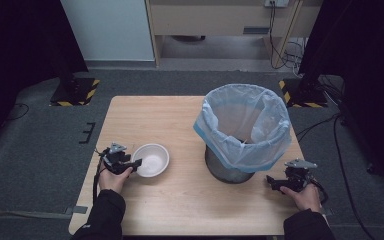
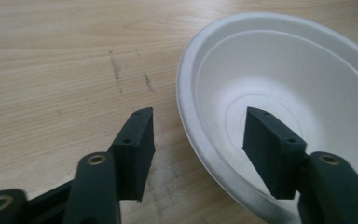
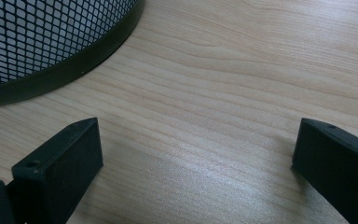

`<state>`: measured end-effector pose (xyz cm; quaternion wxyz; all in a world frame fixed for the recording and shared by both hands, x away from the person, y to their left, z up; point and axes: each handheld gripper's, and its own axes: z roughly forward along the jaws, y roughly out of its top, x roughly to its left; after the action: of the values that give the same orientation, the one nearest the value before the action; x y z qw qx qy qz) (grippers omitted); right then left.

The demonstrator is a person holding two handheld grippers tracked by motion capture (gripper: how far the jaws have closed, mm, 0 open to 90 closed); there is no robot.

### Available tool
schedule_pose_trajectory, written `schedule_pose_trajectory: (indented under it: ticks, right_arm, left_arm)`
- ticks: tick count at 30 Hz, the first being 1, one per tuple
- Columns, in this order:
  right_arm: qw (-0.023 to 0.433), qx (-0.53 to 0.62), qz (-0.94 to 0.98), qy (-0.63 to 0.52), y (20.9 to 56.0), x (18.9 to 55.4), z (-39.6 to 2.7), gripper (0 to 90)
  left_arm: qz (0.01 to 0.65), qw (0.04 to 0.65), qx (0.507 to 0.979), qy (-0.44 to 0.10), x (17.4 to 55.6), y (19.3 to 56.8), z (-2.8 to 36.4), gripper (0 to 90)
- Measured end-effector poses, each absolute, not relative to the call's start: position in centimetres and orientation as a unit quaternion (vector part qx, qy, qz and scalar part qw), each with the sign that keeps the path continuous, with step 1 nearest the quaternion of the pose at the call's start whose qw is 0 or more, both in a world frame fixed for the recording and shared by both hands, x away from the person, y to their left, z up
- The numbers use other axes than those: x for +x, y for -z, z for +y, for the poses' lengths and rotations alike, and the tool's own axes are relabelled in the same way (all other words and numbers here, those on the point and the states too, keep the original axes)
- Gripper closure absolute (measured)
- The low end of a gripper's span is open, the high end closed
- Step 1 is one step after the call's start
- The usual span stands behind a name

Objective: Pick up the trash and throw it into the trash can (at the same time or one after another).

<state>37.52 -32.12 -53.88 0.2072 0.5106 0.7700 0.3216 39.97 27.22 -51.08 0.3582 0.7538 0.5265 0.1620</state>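
A mesh waste bin point(image 1: 228, 169) lined with a pale blue bag point(image 1: 242, 125) is seen standing toward the right edge of the wooden desk point(image 1: 145, 112), while two yellow-black striped stand bases point(image 1: 75, 91) are set on the grey floor beyond its far corners.

So it's a plain white disposable bowl point(image 1: 151, 160), round, shallow, empty and clean inside. Sits upright on the wooden table point(image 1: 180, 200), left of the mesh bin point(image 1: 242, 132) with the blue liner, well apart from it, closer to the table's left edge.
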Motion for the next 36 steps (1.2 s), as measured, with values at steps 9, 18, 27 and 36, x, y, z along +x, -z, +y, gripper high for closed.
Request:
schedule_pose_trajectory:
  ticks: [9,18,27,36]
  right_arm:
    - [0.208,0.511,0.770,-0.321,53.9,37.5,-32.1,1.8]
    - [0.207,0.511,0.770,-0.321,53.9,37.5,-32.1,1.8]
    - [0.207,0.511,0.770,-0.322,53.9,37.5,-32.1,1.8]
    - [0.207,0.511,0.770,-0.321,53.9,37.5,-32.1,1.8]
  left_arm:
    - [0.535,0.366,0.750,-0.135,39.8,50.8,27.2,69.8]
    - [0.536,0.383,0.742,-0.123,39.6,49.8,27.1,79.9]
    - [0.525,0.421,0.726,-0.142,39.0,48.0,27.0,83.3]
    - [0.519,0.451,0.708,-0.158,38.4,46.6,27.5,83.3]
